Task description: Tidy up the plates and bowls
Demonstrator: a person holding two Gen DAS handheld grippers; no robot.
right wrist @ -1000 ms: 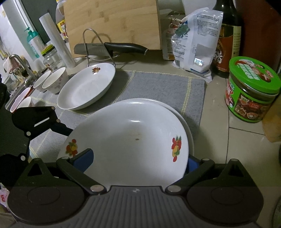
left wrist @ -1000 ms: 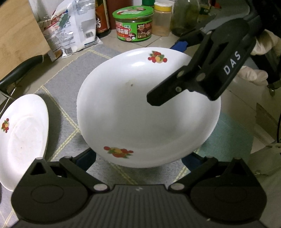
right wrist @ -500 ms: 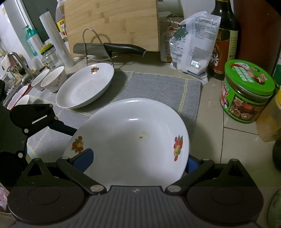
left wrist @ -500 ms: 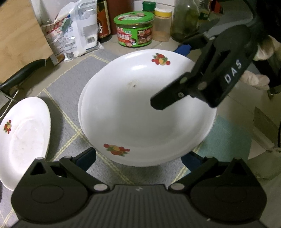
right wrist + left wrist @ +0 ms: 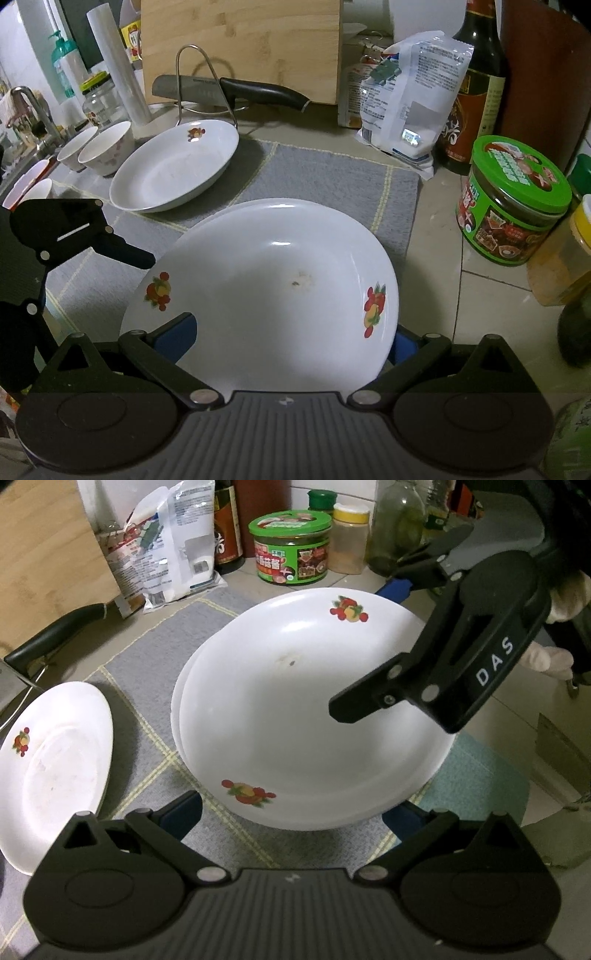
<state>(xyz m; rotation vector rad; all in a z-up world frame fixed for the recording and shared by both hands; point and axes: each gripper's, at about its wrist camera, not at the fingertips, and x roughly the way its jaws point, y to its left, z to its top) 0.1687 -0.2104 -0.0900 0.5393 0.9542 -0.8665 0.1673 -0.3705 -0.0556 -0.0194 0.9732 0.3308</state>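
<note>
- Centrally, a white top plate (image 5: 266, 295) with fruit motifs lies nested on a second plate (image 5: 229, 214), whose rim shows just behind it; both sit on a grey mat (image 5: 325, 177) on the tiled worktop (image 5: 461, 295).
- Right gripper (image 5: 291, 339): its blue-padded jaws stand wide open, one on each side of the top plate's near rim; no pad is seen pressing the plate.
- In the left wrist view, the right gripper's black body, marked "DAS", reaches over the stack from the right.
- Left gripper (image 5: 291, 812): jaws likewise spread wide, flanking the near edge of the stack; whether the pads touch the rim cannot be told.
- A third plate (image 5: 173, 166) with one fruit motif rests tilted on the mat, to the left of the stack and apart from it.
- Two bowls (image 5: 107, 147) stand side by side further left, near a sink tap (image 5: 33, 107).
- Behind the third plate, a knife (image 5: 229, 90) lies across a wire stand (image 5: 205, 85), in front of a wooden cutting board (image 5: 240, 48) that leans upright.
- At the back right: a white packet (image 5: 410, 92), a dark sauce bottle (image 5: 476, 88) and a green-lidded jar (image 5: 513, 199), all standing on the worktop beside the mat.
- A gloved hand (image 5: 557, 627) shows behind the right gripper in the left wrist view.
</note>
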